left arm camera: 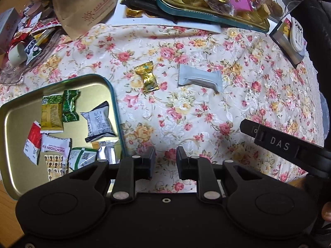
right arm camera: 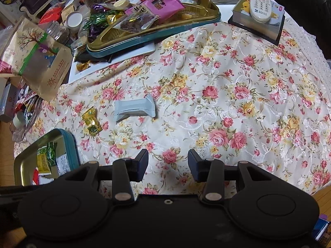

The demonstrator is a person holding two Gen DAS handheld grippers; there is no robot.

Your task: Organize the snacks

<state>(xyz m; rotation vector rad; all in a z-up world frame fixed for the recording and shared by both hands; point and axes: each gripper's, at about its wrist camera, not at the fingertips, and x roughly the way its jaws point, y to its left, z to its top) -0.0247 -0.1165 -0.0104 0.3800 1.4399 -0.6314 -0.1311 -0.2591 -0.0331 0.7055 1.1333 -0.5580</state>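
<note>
A gold-wrapped candy and a pale blue-grey snack bar lie on the floral tablecloth. They also show in the right wrist view: the candy and the bar. A teal-rimmed gold tin tray at the left holds several wrapped snacks; its corner shows in the right wrist view. My left gripper is open and empty, hovering near the tray's right edge. My right gripper is open and empty above the cloth, nearer than the bar; its body shows in the left wrist view.
A second teal tin piled with candies sits at the back on a white board. A paper bag and loose packets crowd the back left. A remote lies on a box at the back right. A glass dish stands left.
</note>
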